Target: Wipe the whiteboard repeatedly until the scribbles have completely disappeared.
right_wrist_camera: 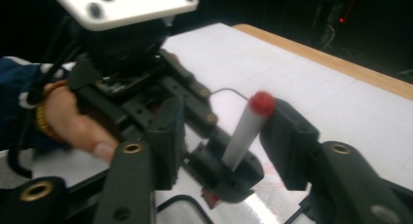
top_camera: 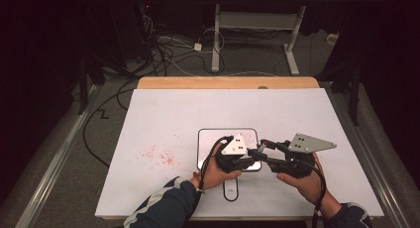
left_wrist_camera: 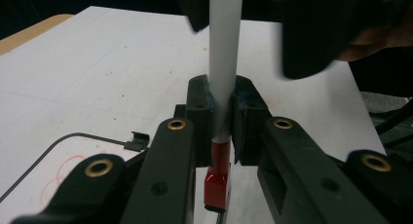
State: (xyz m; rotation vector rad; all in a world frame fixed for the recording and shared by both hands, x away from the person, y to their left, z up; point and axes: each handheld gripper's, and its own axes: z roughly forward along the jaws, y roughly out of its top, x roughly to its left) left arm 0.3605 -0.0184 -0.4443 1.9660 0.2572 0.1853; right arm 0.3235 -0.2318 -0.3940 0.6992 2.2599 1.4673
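**Midway over the whiteboard, a marker sits between two grippers**

Seen from the high view, the left gripper [top_camera: 250, 156] and the right gripper [top_camera: 265, 146] meet nose to nose above a small rounded whiteboard [top_camera: 208, 139] that lies on a white sheet [top_camera: 163, 119] covering the wooden table [top_camera: 198, 82]. Red specks [top_camera: 159, 157] dot the sheet to the left of the board, well apart from the hands. Cables and desk legs crowd the dim floor beyond.

From the left gripper view, that gripper's black jaws are clamped on the smooth white barrel of a marker [left_wrist_camera: 223, 87], which stands upright between them, its glossy red end [left_wrist_camera: 217, 185] hanging below. The right gripper's dark bulk blocks the top of the barrel. A corner of the whiteboard [left_wrist_camera: 48, 156], thin black rim and faint red scribbles, lies at lower left.

From the right gripper view, its matte jaws stand parted on either side of the marker [right_wrist_camera: 246, 134], not pressing it. The marker's round red tip [right_wrist_camera: 261, 103] points up; the left gripper [right_wrist_camera: 221, 177] grips its lower part.
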